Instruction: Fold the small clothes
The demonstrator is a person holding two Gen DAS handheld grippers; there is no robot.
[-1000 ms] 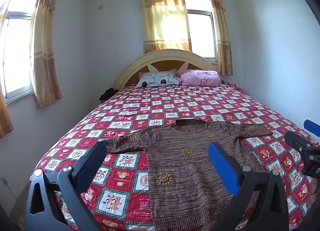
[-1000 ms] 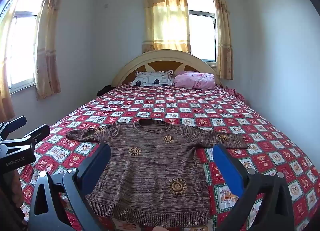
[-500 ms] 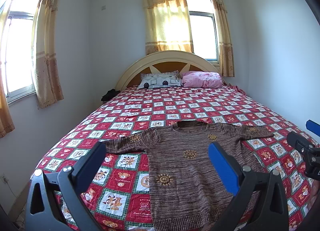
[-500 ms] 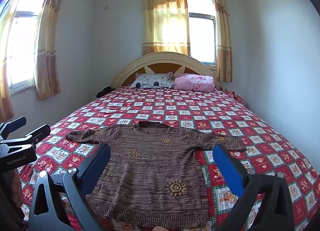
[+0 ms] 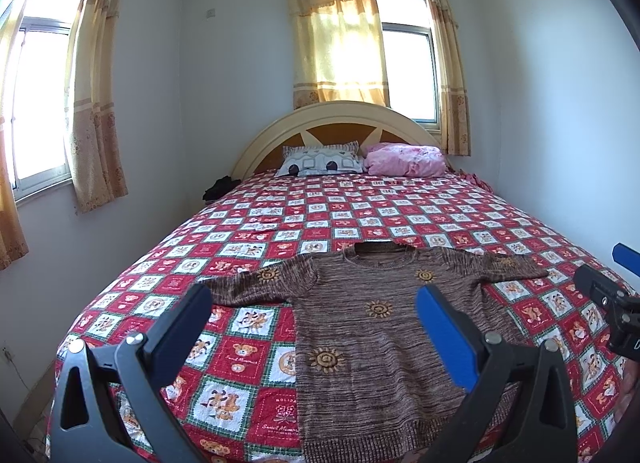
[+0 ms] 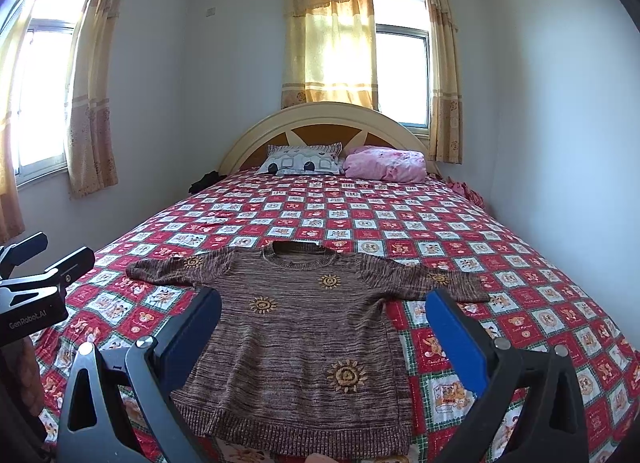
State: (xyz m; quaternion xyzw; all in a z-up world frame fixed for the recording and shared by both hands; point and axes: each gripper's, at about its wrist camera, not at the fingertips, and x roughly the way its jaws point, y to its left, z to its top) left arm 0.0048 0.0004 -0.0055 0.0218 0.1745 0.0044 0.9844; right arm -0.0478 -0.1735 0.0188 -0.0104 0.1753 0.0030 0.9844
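**Sweater lies flat on the bed, both tongs wide apart above its hem**

A brown knitted sweater (image 5: 360, 327) with orange sun motifs lies spread flat, sleeves out, on the near half of a bed (image 5: 400, 215) covered in a red-and-white checked quilt. Its neck points toward 12 o'clock and its ribbed hem toward 6 o'clock.

From the left wrist view the left tongs (image 5: 312, 327) stand apart, holding nothing, with the sweater's left sleeve and trunk showing between the fingers. At 3 o'clock in this view the right tongs (image 5: 612, 283) show only in part, one blue pad and a black arm. The right wrist view (image 6: 296, 343) frames the sweater squarely and shows its whole hem, which the left view cuts off at the near corner. Here the right tongs (image 6: 324, 327) are also apart and empty, and the left tongs (image 6: 36, 263) appear at 9 o'clock, black, with the lettering "GenRobot.AI".

Against the frames of a second ago, both cameras sit slightly higher and tilted a little up: the headboard and pillows sit lower in the picture. The sweater has not shifted and the tongs keep the same spread.

At 12 o'clock a curved cream headboard (image 6: 320, 123) backs a patterned pillow (image 6: 304, 159) and a pink bundle (image 6: 384, 163). Yellow curtains (image 6: 330, 35) hang over the window behind. A dark item (image 5: 220, 187) lies at the bed's far left edge. Nothing lies on the sweater.
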